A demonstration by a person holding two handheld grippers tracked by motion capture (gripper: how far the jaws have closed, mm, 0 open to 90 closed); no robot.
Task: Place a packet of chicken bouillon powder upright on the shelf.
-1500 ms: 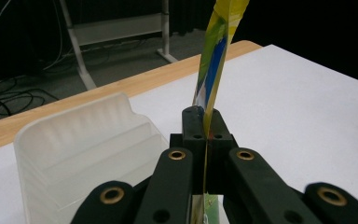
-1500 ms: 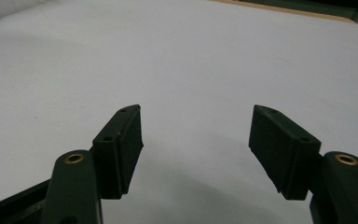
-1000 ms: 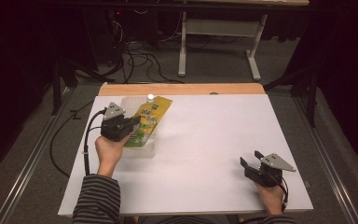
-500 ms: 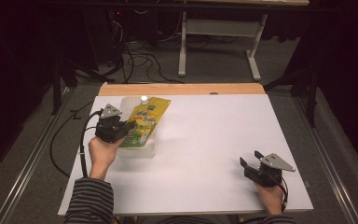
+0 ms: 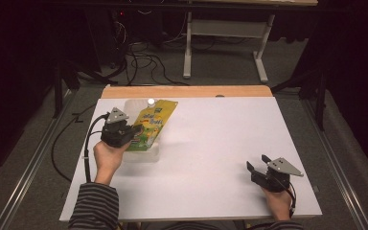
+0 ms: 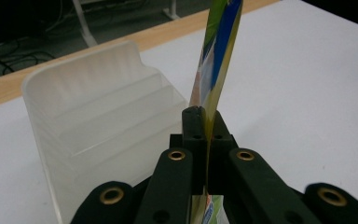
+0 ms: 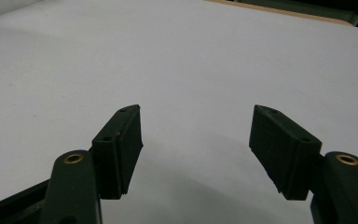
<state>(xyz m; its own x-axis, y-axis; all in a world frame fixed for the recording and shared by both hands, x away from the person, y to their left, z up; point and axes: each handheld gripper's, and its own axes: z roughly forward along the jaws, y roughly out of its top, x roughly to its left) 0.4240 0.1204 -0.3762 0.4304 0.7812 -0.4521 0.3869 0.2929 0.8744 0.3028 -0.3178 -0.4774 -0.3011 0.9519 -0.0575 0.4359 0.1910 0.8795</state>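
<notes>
A yellow-green drink pouch (image 5: 154,122) with a white cap hangs tilted over a clear plastic stepped rack (image 5: 143,155) at the table's left. My left gripper (image 5: 136,130) is shut on the pouch's lower edge. Its jaws have just been closing a little further on it. In the left gripper view the pouch (image 6: 216,60) stands edge-on, pinched in the left gripper (image 6: 204,114), with the rack (image 6: 98,107) just to its left. My right gripper (image 5: 256,166) rests near the table's front right corner. The right gripper (image 7: 196,135) is open, with bare table between its jaws.
The white table (image 5: 211,143) has a wooden strip along its far edge (image 5: 187,91). Beyond it are a desk frame and cables on a dark floor. A cable trails from the left gripper off the table's left side.
The left forearm has swung slightly to the left. The pouch stays in the left gripper over the rack. The right hand has kept still.
</notes>
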